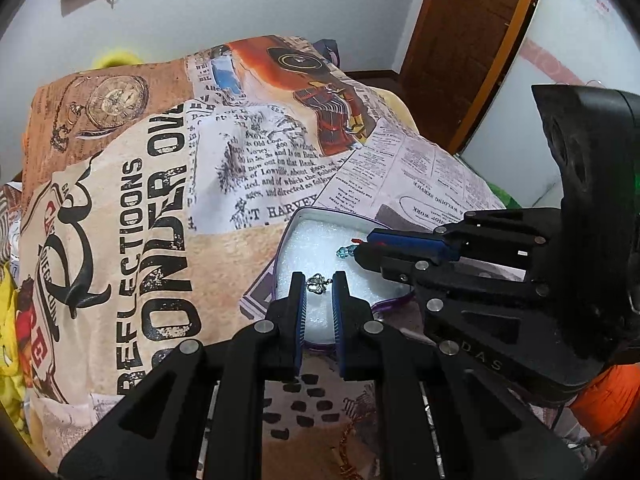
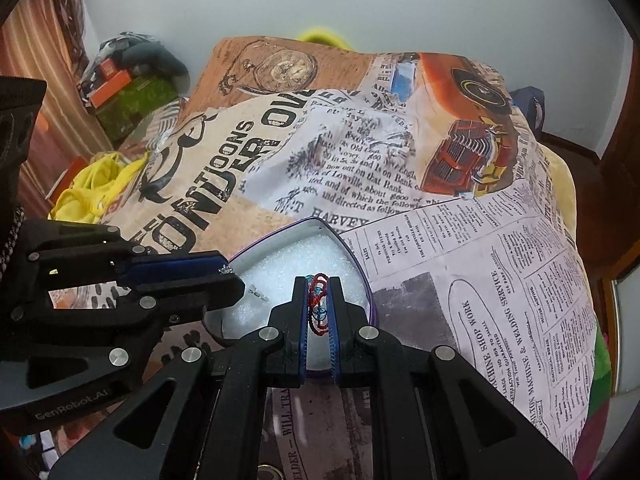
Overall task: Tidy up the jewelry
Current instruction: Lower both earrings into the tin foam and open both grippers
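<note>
A heart-shaped tin [image 1: 298, 216] lined with white foam lies on the printed bedcover; it also shows in the right wrist view [image 2: 360, 268]. My left gripper [image 1: 319, 283] holds a small silver ornament [image 1: 318, 283] between its fingertips over the foam. My right gripper [image 2: 319, 294] is shut on a red cord bracelet with blue beads [image 2: 319, 300] over the same tin. The right gripper also shows in the left wrist view [image 1: 356, 249], with the blue bead [image 1: 343, 252] at its tip. The left gripper's tip [image 2: 230, 274] shows in the right wrist view.
The printed newspaper-style bedcover [image 1: 160, 208] covers the bed. Yellow cloth [image 2: 92, 188] and boxes [image 2: 116, 84] lie at the left. A wooden door [image 1: 468, 40] stands at the right, and a white wall is behind.
</note>
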Demonstrator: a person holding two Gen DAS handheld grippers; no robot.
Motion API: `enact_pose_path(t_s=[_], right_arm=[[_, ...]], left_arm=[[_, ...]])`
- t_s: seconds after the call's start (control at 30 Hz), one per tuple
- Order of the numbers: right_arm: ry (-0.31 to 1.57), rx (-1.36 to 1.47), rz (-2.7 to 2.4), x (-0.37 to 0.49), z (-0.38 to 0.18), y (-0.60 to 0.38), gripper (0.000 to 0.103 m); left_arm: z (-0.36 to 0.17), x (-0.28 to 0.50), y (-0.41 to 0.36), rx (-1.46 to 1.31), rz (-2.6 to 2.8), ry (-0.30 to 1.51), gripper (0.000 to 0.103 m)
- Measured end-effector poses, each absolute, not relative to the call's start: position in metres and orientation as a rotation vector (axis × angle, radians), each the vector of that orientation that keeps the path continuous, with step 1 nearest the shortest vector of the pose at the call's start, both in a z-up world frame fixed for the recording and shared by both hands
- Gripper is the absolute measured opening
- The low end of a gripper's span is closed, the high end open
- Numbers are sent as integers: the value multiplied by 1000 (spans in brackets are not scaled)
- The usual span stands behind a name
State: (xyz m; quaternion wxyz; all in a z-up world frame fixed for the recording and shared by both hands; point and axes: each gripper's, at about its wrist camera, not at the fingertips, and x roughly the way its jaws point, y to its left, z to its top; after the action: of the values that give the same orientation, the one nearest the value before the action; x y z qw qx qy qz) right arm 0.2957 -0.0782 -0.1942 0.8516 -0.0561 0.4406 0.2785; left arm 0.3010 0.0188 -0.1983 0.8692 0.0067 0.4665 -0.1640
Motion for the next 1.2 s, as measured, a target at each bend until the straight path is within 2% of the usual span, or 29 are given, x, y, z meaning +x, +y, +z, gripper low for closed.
enact_pose_path(t_s=[0.2,0.33,0.37,0.5,0.7,0.93,1.2], right_arm=[[924,-129,580,290,-191,-79,10],[895,-146,562,284,-185,-79,33],[880,-153,553,282,-182,-79,36],[852,-163,539,275,-172,-81,36],[813,-162,519,262,-155,-90,36],[756,-159,491,241,-133,-102,36],[711,-158,468,214,-118,-110,36]], left_arm=[[-192,296,28,-5,-319,965,11],[-186,293,29,-4,-315,960,11],[-185,291,29,-2,-316,957,11],[-175,284,28,5,-313,940,13],[-156,271,31,6,-293,902,25],[-132,249,37,-5,-250,847,32],[-119,222,36,9,-220,813,35]])
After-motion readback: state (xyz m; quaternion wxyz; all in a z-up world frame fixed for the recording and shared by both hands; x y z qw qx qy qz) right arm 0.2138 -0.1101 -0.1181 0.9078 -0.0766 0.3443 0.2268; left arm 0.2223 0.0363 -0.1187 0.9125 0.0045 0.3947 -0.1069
